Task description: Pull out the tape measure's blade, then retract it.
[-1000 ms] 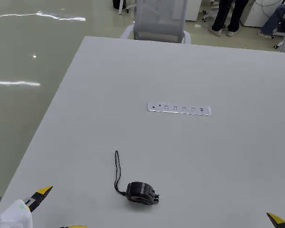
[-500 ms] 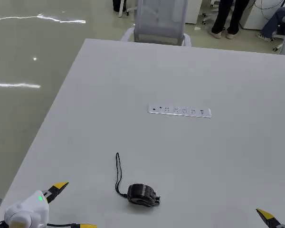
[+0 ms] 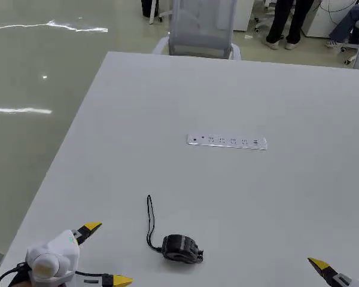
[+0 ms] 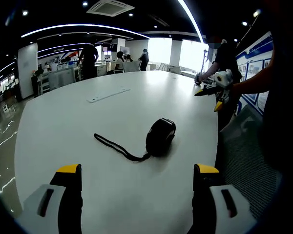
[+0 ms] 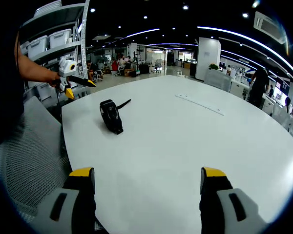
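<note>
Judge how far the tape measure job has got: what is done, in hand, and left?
Done: nothing yet; the tape measure lies on the table, apart from both tongs, with no blade drawn out. In hand: the left tongs, open, point at it from close by; the right tongs, open, sit farther off. Left: grip it, pull the blade out, retract it.

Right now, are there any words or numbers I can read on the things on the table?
None can be read as it stands.
On the tape measure: any label on its black case is too small to read.
On the power strip: the marks by its sockets are too small to read.
On the wall panels: blurred, unreadable.
</note>
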